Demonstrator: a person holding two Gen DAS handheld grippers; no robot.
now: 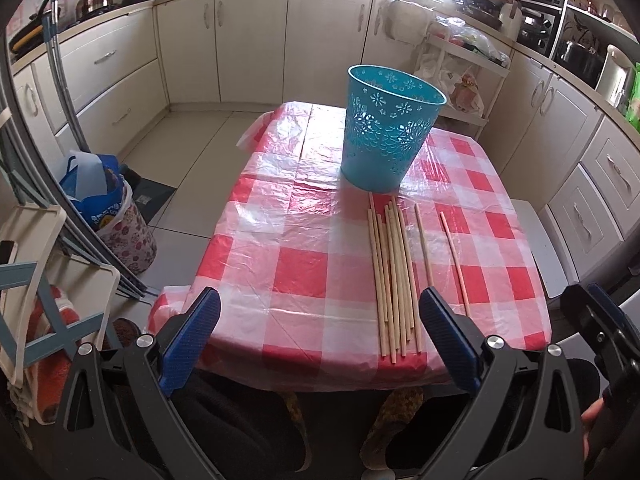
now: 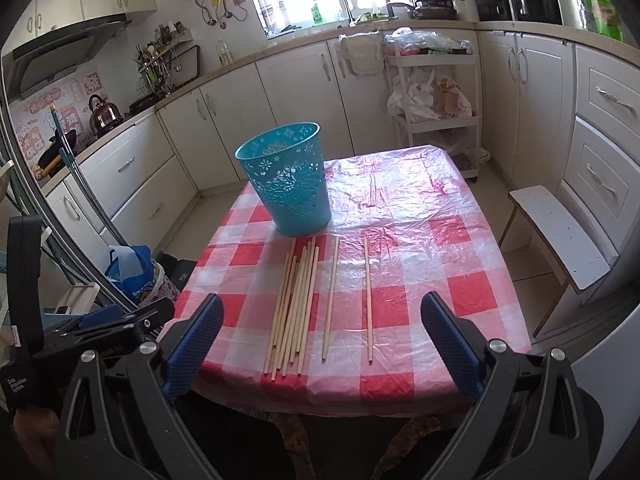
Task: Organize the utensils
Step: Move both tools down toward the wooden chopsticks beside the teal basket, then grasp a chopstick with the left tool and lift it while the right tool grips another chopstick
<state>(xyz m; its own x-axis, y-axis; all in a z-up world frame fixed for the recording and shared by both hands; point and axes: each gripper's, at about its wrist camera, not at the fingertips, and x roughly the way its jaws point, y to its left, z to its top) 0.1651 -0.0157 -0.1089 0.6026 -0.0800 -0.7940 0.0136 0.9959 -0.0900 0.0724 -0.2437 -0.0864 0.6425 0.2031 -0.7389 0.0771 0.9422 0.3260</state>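
Several wooden chopsticks (image 1: pixel 394 276) lie in a bundle on the red-and-white checked table (image 1: pixel 296 268), with two single sticks (image 1: pixel 424 246) (image 1: pixel 454 256) to their right. A blue perforated bucket (image 1: pixel 390 128) stands upright just behind them. In the right wrist view I see the bundle (image 2: pixel 296 304), the single sticks (image 2: pixel 331 300) (image 2: pixel 367 296) and the bucket (image 2: pixel 290 178). My left gripper (image 1: pixel 320 340) is open and empty above the table's near edge. My right gripper (image 2: pixel 322 344) is open and empty, also at the near edge.
Kitchen cabinets (image 1: pixel 224 44) surround the table. A white stool (image 2: pixel 560 232) stands to the right. Bags (image 1: pixel 108 208) and a folded rack (image 1: pixel 52 280) crowd the floor at the left. A white trolley (image 2: pixel 436 92) stands behind the table.
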